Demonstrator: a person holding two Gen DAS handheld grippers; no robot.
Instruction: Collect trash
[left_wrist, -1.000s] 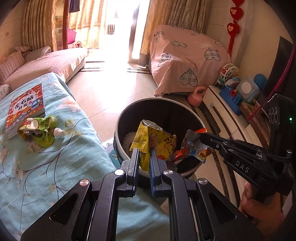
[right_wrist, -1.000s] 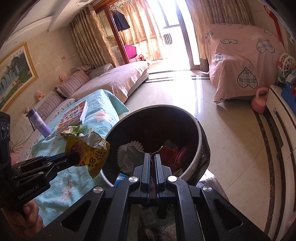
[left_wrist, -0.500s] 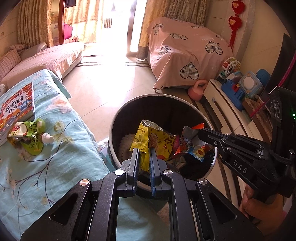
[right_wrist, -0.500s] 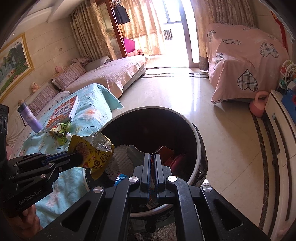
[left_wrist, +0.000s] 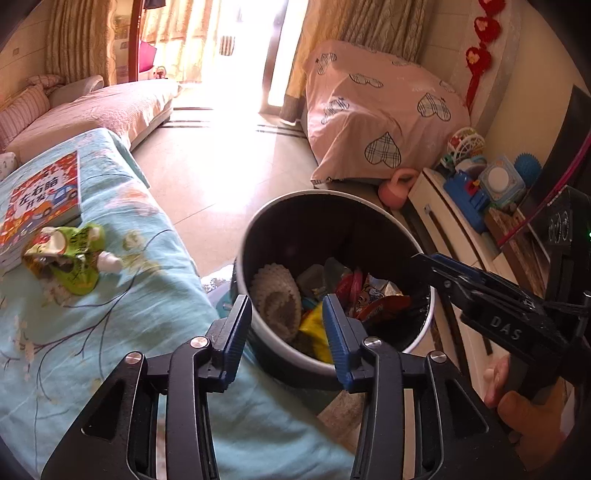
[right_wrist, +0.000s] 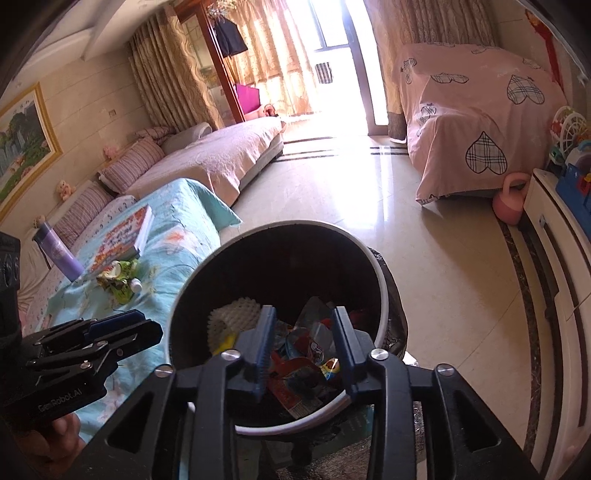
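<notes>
A round black trash bin (left_wrist: 325, 206) with a white rim stands on the floor beside the table; it also shows in the right wrist view (right_wrist: 280, 258). A yellow snack bag (left_wrist: 314, 328) and a red-blue wrapper (left_wrist: 376, 299) lie inside it among other trash. My left gripper (left_wrist: 288, 314) is open and empty above the bin's near rim. My right gripper (right_wrist: 303, 332) is open and empty above the bin. A crumpled green drink pouch (left_wrist: 66, 258) lies on the blue floral tablecloth (left_wrist: 110, 332), left of the bin.
A children's book (left_wrist: 40, 199) lies behind the pouch. A purple bottle (right_wrist: 59, 251) stands on the table's far side. A white cabinet (left_wrist: 454, 236) with toys is at the right. A pink covered bed (left_wrist: 376, 122), a sofa (left_wrist: 103, 107) and open tiled floor lie beyond.
Both grippers have opened. The yellow snack bag and the red-blue wrapper have dropped into the bin.
</notes>
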